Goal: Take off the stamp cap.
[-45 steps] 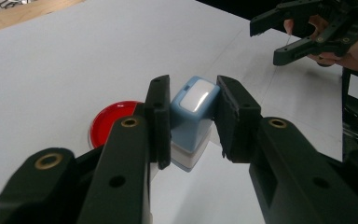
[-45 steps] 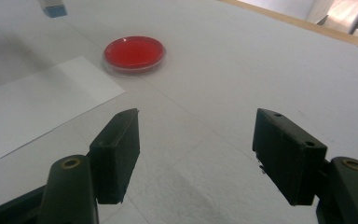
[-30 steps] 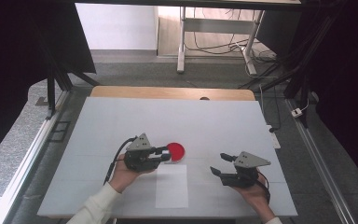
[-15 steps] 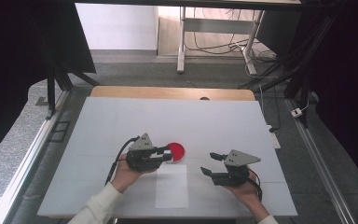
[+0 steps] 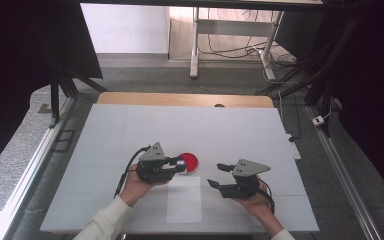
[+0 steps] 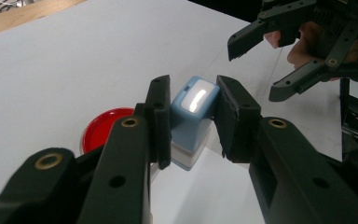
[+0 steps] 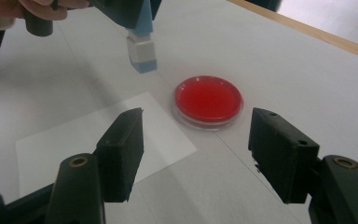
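red ink pad (image 7: 208, 99), blue stamp (image 7: 141, 49), paper sheet (image 7: 93, 135)

The high view is evenly lit from above; the white table (image 5: 220, 130) is bright while the surroundings fall into near-black at the left and right edges. Shadows under the hands are faint and soft. That view is slightly soft, with fine detail lost. In the left gripper view a strong white glare sits on the top of the blue stamp (image 6: 193, 116), and the near jaws are dark and a little blurred. In the right gripper view the red dish (image 7: 208, 101) is sharp and glossy, the paper (image 7: 93, 135) shows a mild grey shade against the table, and the near jaws are out of focus.
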Available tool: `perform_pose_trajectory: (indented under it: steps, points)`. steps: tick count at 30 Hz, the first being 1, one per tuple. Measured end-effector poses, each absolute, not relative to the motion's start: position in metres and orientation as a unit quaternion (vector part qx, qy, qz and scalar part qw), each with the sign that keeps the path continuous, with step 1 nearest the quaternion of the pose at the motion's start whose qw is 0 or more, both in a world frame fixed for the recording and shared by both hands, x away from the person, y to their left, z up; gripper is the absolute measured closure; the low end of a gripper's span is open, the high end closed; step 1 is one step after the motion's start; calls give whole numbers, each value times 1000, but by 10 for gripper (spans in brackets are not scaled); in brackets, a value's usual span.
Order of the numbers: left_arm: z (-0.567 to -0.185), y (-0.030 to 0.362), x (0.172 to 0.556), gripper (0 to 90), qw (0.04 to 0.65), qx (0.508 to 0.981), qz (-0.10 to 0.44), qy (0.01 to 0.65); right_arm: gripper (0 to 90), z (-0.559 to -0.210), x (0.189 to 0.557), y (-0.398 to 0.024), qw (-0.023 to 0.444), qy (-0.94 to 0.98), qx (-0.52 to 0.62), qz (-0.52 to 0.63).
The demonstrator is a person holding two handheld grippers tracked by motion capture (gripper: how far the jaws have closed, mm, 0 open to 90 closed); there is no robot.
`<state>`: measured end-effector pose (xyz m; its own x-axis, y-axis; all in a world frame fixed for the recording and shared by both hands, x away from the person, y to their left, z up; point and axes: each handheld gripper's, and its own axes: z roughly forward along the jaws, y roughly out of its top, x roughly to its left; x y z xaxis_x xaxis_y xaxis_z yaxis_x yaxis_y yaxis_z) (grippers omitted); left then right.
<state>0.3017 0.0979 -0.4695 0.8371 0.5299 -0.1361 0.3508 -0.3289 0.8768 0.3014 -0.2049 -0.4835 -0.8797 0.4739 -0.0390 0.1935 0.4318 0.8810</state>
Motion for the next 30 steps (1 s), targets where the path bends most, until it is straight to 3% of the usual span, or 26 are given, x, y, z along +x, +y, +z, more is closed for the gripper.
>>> perform_pose_trajectory:
  steps: [30]
  points:
    - [-469, 91, 299, 675, 516, 815, 73, 253, 455, -493, 313, -145, 89, 861, 157, 475]
